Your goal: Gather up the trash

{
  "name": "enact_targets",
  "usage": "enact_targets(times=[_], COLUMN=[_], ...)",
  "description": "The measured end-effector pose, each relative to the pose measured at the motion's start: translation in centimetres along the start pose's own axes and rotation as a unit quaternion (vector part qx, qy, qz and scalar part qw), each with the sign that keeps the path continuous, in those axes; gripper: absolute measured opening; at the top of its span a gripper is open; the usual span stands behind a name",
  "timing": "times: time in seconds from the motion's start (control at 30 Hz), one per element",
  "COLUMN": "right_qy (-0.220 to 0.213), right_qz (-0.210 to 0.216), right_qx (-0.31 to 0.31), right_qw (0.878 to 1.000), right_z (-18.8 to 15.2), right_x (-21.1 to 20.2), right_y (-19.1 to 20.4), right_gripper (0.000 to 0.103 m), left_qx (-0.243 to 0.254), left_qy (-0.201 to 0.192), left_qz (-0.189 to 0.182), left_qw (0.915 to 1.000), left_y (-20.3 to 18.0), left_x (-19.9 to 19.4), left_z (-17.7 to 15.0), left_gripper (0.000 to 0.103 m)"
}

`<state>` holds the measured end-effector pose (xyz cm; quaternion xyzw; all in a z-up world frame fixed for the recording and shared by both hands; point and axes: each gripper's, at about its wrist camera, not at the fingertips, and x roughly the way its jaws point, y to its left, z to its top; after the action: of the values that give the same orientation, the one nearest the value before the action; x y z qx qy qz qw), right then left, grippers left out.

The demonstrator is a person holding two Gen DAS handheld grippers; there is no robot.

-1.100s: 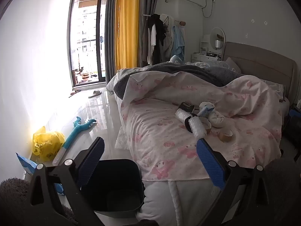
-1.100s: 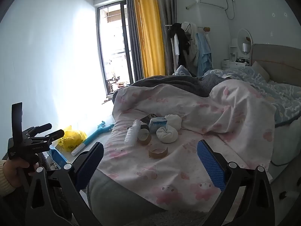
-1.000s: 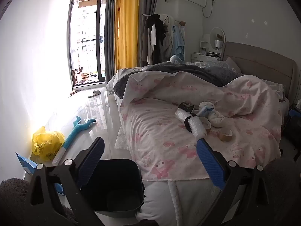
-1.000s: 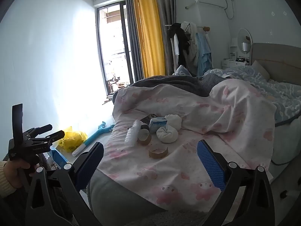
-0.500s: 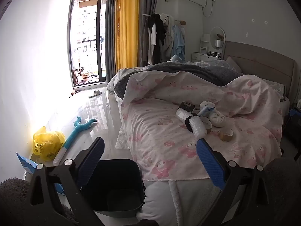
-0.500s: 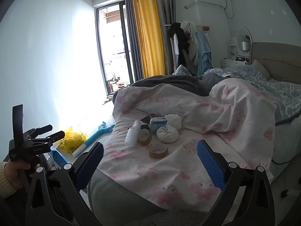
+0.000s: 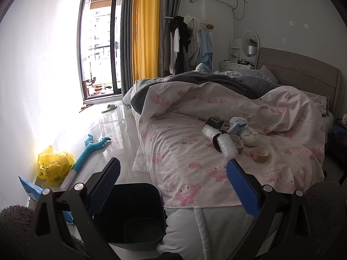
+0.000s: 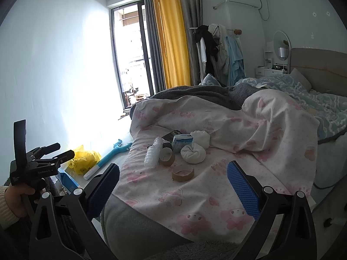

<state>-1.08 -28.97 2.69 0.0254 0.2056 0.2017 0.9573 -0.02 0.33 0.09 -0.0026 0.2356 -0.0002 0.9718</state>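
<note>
Trash lies in a cluster on the pink-patterned bedspread (image 8: 195, 197): a brown tape roll (image 8: 182, 172), a second tape core (image 8: 167, 156), a roll of bubble wrap (image 8: 153, 155), white wadded paper (image 8: 193, 153), a blue-white packet (image 8: 182, 142) and a dark box (image 7: 214, 122). The bubble wrap (image 7: 226, 144) and the tape roll (image 7: 260, 155) show in the left wrist view too. A dark bin (image 7: 132, 214) stands on the floor at the bed's foot, below my left gripper (image 7: 173, 186), which is open and empty. My right gripper (image 8: 173, 189) is open and empty, short of the tape roll.
A hand (image 8: 13, 199) holds the left gripper's body at the right wrist view's left edge. A yellow bag (image 7: 54, 164), a blue plush toy (image 7: 86, 151) and a blue packet (image 7: 29, 189) lie on the glossy floor by the white wall. A slipper (image 7: 109, 108) sits near the balcony door.
Both views have barely shifted; the grippers stay open and the trash lies where it was.
</note>
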Motion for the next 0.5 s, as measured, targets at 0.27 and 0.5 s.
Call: enact_targets(times=[0.27,0.5], right_qy=[0.000,0.000], right_qz=[0.000,0.000], right_qx=[0.001,0.002], right_qw=[1.000,1.000], right_z=[-0.02,-0.02], right_x=[0.07,0.03], right_y=[0.06,-0.05], right_gripper=[0.100,0.100], left_qx=[0.001,0.000], left_qy=[0.000,0.001], left_qz=[0.000,-0.001], left_qw=[1.0000,1.0000], left_y=[-0.19,-0.30], left_x=[-0.36,-0.35], left_z=[-0.19,-0.18], left_gripper=[0.100,0.100])
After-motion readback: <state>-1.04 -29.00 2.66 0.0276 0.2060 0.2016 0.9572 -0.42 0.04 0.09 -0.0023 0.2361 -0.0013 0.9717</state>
